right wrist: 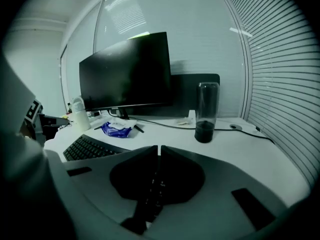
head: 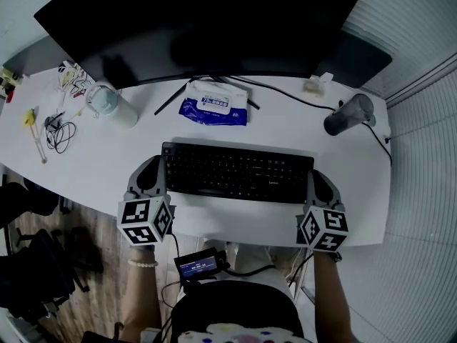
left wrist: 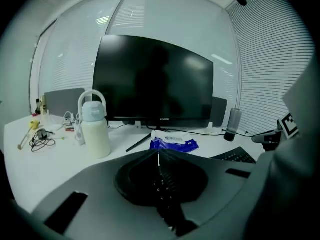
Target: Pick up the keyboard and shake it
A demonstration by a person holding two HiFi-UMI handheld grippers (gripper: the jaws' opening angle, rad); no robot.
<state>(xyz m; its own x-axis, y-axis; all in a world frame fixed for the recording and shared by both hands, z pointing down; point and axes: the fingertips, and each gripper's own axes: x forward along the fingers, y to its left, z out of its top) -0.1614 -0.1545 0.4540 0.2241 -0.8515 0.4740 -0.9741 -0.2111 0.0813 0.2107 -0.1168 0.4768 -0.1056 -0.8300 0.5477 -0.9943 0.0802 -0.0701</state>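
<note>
A black keyboard (head: 239, 171) lies crosswise over the near part of the white desk (head: 93, 170) in the head view. My left gripper (head: 152, 174) holds its left end and my right gripper (head: 320, 184) its right end. In the left gripper view the jaws (left wrist: 159, 156) meet in a thin slit, with lettered keys showing in the hollow between them; more of the keyboard (left wrist: 235, 156) runs off to the right. In the right gripper view the jaws (right wrist: 158, 151) are likewise closed over dark keys, and the keyboard (right wrist: 87, 148) stretches away to the left.
A big dark monitor (head: 207, 27) stands at the back. In front of it lies a blue pack of wipes (head: 213, 104). A white bottle (head: 114, 106) and tangled cables (head: 61, 131) are to the left, a dark tumbler (head: 348, 115) to the right.
</note>
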